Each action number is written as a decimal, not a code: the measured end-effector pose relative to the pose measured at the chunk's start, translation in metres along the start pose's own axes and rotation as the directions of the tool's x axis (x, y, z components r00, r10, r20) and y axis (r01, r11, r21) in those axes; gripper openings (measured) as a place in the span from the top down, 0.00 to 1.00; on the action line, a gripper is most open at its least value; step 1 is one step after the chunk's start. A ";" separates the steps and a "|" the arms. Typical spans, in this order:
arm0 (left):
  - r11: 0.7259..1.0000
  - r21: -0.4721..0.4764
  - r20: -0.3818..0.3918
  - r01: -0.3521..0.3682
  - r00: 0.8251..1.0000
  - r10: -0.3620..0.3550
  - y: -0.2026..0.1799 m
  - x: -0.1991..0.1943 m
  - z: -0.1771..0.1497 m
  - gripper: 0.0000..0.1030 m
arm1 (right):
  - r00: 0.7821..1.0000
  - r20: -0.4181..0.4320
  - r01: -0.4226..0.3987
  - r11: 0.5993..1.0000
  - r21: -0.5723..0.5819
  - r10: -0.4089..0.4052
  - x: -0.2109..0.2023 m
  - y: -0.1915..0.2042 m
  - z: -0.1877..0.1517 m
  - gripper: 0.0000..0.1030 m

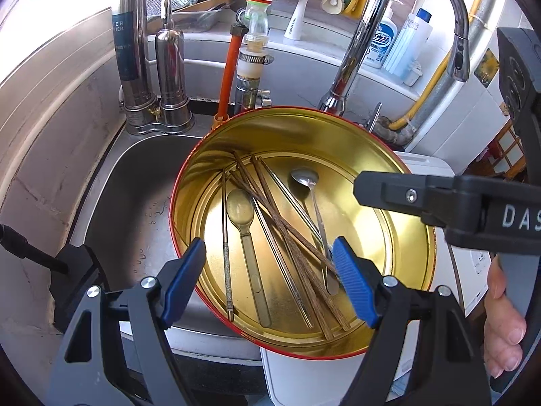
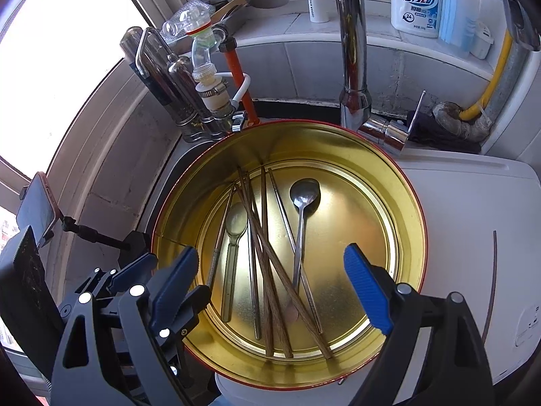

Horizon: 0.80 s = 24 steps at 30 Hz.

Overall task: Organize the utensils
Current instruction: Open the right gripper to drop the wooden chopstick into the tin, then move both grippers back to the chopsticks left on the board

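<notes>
You hold both grippers over the round gold-lined tin with the red rim (image 1: 399, 155), which sits on a white lidded appliance (image 2: 473, 223) beside the stainless sink (image 1: 135, 182). Your left gripper (image 1: 270, 284) stands with its blue-padded jaws wide apart and nothing between them; your right gripper (image 2: 270, 284) is just as wide and just as empty.

By my reading, nothing is sorted yet. All the utensils lie jumbled on the tin's floor: the dark wooden chopsticks (image 1: 290, 237) cross over the thin metal chopsticks (image 2: 252, 291), the translucent amber plastic spoon (image 1: 241, 213) lies to their left, and the long-handled steel spoon (image 2: 302, 196) lies to their right with its handle tucked under the wood. Every piece is left to separate by kind.

Where the sorted pieces should go is not visible in either view. The chopstick tips nearest you hide behind your own fingers, so you cannot count pairs with certainty. The tin's near rim is cut off by the gripper bodies.
</notes>
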<state>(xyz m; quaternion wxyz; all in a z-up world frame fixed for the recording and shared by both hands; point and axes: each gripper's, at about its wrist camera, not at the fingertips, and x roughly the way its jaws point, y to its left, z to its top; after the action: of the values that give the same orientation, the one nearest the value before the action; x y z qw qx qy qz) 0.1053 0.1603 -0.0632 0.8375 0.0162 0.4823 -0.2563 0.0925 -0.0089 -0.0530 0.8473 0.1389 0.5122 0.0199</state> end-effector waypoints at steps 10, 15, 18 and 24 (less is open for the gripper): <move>0.999 -0.041 0.100 0.001 0.995 0.003 -0.027 -0.031 -0.014 0.26 | 0.995 0.077 -0.070 0.998 -0.002 0.070 -0.034 -0.046 -0.002 0.14; 0.997 -0.063 0.114 -0.033 0.993 0.040 -0.046 -0.043 -0.033 0.26 | 0.991 0.097 -0.100 0.994 0.032 0.097 -0.049 -0.090 -0.006 0.14; 0.997 -0.071 0.119 -0.034 0.992 0.042 -0.057 -0.048 -0.046 0.26 | 0.992 0.094 -0.091 0.994 0.059 0.085 -0.051 -0.118 -0.011 0.14; 0.999 -0.045 0.103 -0.016 0.994 0.021 -0.081 -0.053 -0.074 0.26 | 0.998 0.027 -0.057 0.990 0.132 0.054 -0.035 -0.167 -0.021 0.14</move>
<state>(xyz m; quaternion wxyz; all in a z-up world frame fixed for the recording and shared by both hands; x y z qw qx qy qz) -0.0112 0.1327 -0.0413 0.8640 -0.0110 0.4434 -0.2382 0.0394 -0.1708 -0.0752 0.8413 0.2093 0.4984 0.0078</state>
